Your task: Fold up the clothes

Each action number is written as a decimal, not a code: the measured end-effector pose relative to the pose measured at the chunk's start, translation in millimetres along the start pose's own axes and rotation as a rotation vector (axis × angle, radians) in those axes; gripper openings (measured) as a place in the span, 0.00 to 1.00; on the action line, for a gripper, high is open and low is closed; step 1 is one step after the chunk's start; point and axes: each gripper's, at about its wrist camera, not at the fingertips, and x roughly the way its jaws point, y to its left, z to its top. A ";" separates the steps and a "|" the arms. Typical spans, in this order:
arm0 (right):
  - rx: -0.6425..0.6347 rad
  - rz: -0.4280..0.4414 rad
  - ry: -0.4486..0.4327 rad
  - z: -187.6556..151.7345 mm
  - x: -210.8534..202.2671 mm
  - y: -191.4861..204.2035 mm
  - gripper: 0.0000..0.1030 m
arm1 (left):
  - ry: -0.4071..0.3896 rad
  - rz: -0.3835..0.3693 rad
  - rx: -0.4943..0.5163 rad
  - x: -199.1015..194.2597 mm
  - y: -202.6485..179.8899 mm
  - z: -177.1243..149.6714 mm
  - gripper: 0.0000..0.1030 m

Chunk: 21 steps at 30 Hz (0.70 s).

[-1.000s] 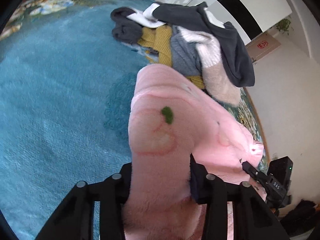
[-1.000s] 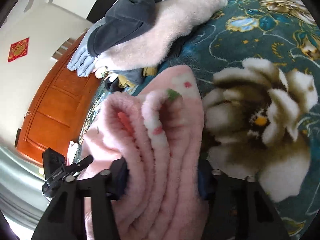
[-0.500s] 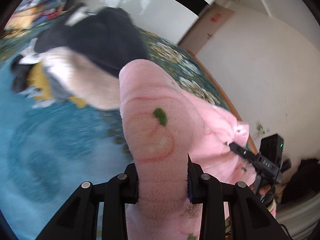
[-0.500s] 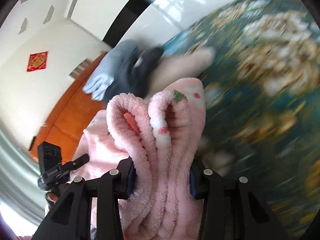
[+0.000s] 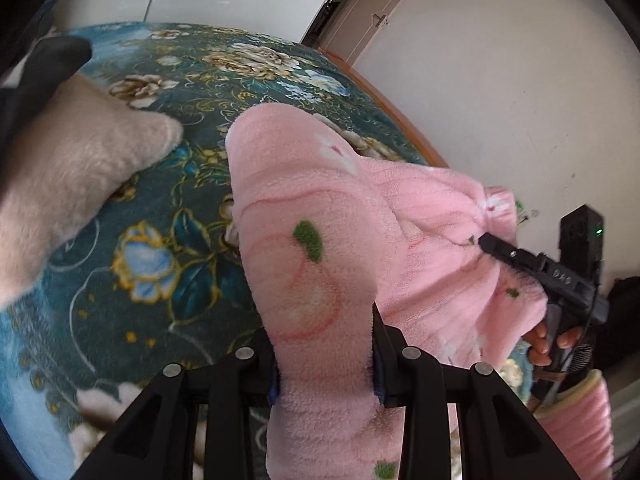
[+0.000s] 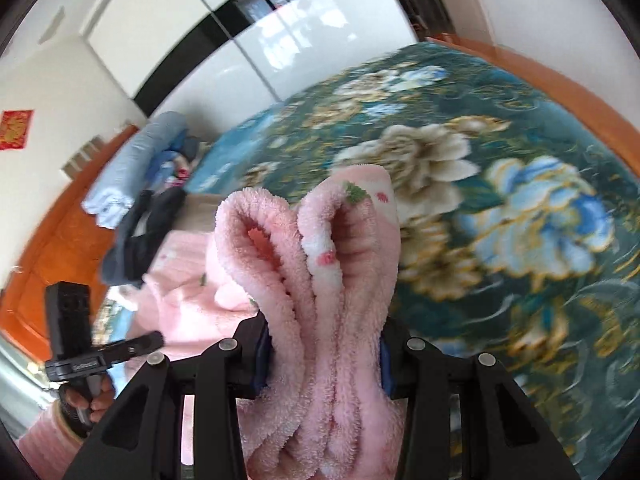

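A fluffy pink garment [image 5: 320, 264] with fruit prints hangs between both grippers, held up above the bed. My left gripper [image 5: 325, 360] is shut on one thick fold of it. In the left wrist view the other gripper [image 5: 540, 268] bites the same cloth at the right, with a hand under it. My right gripper [image 6: 323, 344] is shut on several bunched layers of the pink garment [image 6: 316, 280]. In the right wrist view the left gripper [image 6: 100, 354] shows at the lower left, gripped by a hand in a pink sleeve.
A teal floral blanket [image 5: 168, 208] covers the bed [image 6: 500, 200]. A beige fuzzy garment [image 5: 76, 176] and dark clothes lie at the left. Grey and dark clothes [image 6: 136, 200] are piled near the headboard. A wooden bed edge [image 6: 540, 76] and white walls ring the space.
Both grippers have swung and lifted with the pink garment, turning away from the clothes pile toward the flowered end of the bed. Their hold on the cloth is the same.
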 end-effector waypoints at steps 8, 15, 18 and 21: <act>0.003 -0.107 0.052 22.7 24.1 -50.1 0.43 | 0.074 0.100 0.006 21.8 15.3 -20.8 0.51; 0.057 -0.160 0.030 16.0 30.9 -58.1 0.60 | 0.011 0.101 0.091 7.2 13.4 -34.4 0.53; 0.001 -0.260 -0.046 16.3 9.3 -43.3 0.60 | -0.011 0.115 0.146 6.9 3.1 -44.4 0.53; -0.082 -0.359 -0.137 2.5 -18.4 -11.5 0.60 | -0.013 0.141 0.187 11.9 -4.0 -50.0 0.53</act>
